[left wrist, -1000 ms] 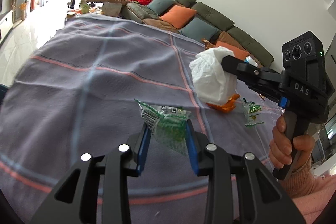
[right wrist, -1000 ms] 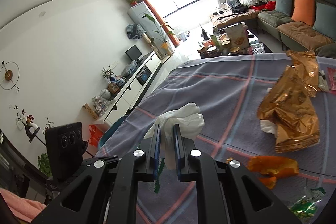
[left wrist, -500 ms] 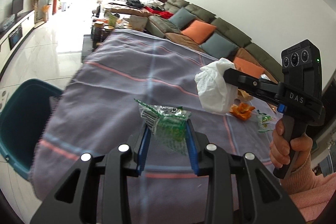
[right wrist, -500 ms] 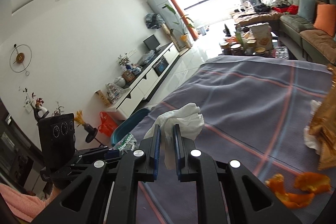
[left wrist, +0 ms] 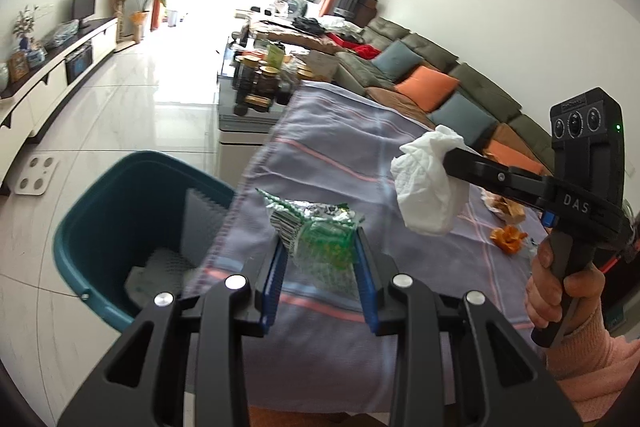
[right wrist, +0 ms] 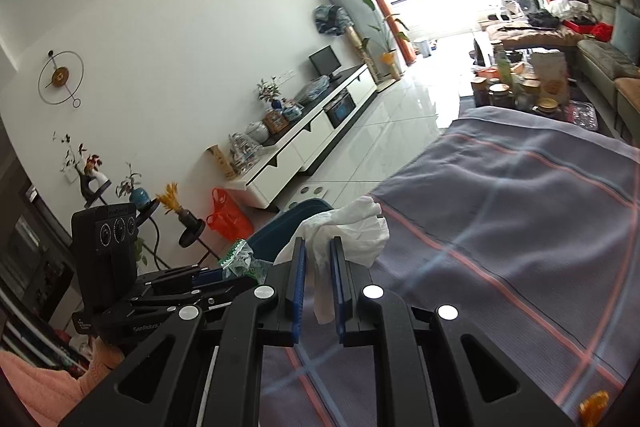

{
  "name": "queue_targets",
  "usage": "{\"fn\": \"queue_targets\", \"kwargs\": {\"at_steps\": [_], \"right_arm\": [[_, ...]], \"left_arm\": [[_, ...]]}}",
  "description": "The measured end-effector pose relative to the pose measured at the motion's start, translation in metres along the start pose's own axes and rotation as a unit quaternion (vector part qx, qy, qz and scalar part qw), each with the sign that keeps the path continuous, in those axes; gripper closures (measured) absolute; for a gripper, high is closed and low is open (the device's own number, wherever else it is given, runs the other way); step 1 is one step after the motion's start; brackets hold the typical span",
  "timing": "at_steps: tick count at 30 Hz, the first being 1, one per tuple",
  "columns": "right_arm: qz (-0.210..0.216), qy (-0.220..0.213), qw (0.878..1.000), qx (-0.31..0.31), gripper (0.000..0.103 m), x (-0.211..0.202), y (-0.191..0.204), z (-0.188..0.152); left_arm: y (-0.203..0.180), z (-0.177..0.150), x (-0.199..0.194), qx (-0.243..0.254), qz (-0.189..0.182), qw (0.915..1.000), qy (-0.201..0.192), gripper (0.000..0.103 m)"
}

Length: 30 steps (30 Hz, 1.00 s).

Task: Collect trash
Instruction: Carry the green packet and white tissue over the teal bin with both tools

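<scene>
My left gripper (left wrist: pixel 319 247) is shut on a crumpled green and silver wrapper (left wrist: pixel 316 231), held above the left edge of the cloth-covered table (left wrist: pixel 332 155). A teal bin (left wrist: pixel 120 227) stands on the floor just left of that edge, with crumpled paper in its bottom. My right gripper (right wrist: pixel 318 247) is shut on a white crumpled tissue (right wrist: pixel 352 227). In the left wrist view the tissue (left wrist: pixel 428 187) hangs to the right over the table. In the right wrist view the wrapper (right wrist: pixel 240 259) and the bin's rim (right wrist: pixel 296 219) show beyond the left gripper.
Orange peel (left wrist: pixel 506 239) and a golden bag (left wrist: pixel 504 205) lie on the cloth at right; more peel (right wrist: pixel 592 403) is near my right gripper. A low table with jars (left wrist: pixel 260 83) stands beyond the cloth, a sofa (left wrist: pixel 440 83) at right, a white TV cabinet (right wrist: pixel 312 143) along the wall.
Both grippers have swung left across the table with their loads. The teal bin has come into view below and left of the left gripper, and most litter has slid off to the right.
</scene>
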State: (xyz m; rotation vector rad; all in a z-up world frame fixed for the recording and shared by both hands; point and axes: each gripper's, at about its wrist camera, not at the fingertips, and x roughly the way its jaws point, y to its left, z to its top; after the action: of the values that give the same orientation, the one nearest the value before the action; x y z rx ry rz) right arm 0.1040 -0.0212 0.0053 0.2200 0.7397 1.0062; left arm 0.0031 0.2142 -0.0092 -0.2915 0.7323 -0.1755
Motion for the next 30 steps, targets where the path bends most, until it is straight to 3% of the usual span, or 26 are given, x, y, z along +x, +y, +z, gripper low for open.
{"fn": "queue_targets", "kwargs": {"at_steps": [12,30], "right_arm": [[0.026,0.027,0.999,-0.023,0.09,0.048,0.032,0.016],[0.018,0.067,0.997,-0.039,0.09,0.105,0.048,0.024]], "left_arm": [[0.042,0.009,-0.013,-0.027,0.043,0.9986,-0.015,0.07],[0.095,0.008,-0.003,-0.07,0.091,0.9933,-0.001,0.07]]}}
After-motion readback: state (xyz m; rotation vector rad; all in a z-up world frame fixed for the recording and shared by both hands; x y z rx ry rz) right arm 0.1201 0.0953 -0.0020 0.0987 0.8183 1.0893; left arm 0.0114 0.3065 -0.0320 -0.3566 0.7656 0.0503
